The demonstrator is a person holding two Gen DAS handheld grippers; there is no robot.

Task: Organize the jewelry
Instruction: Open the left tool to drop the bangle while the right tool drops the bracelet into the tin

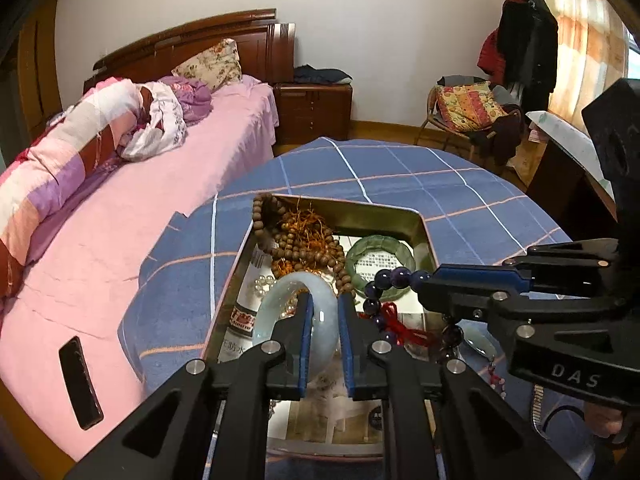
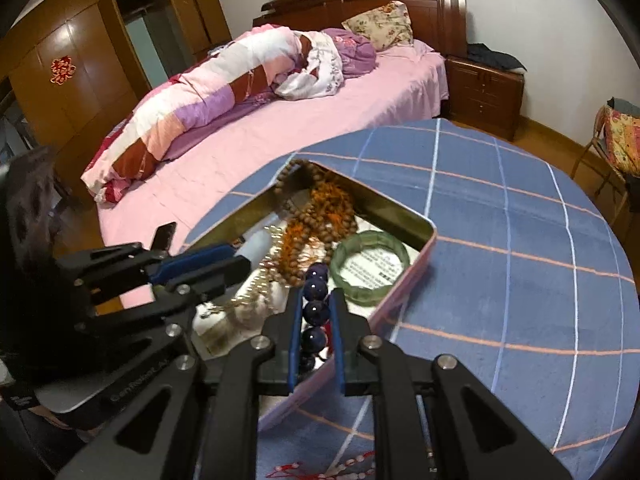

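Observation:
An open tin [image 1: 424, 232] [image 2: 416, 256] lies on a blue checked cloth. It holds a wooden bead string [image 1: 308, 248] [image 2: 316, 212], a green bracelet [image 1: 378, 246] [image 2: 372, 240] and some pearls. My left gripper [image 1: 323, 300] [image 2: 240, 258] is over the tin's near left part, shut on the rim of a pale jade bangle [image 1: 276, 300]. From the right, my right gripper [image 1: 428, 280] [image 2: 316, 294] reaches over the tin's near edge. It is shut on a purple bead bracelet [image 1: 384, 279] [image 2: 316, 284] with a red tassel hanging below.
The round table's blue cloth [image 1: 400, 184] [image 2: 520, 240] spreads right of the tin. A jade pendant [image 1: 482, 344] and a watch band [image 1: 536, 404] lie beside the tin. Left of the table is a pink bed [image 1: 120, 240] with a black phone [image 1: 80, 384] on it. A chair [image 1: 468, 108] stands far right.

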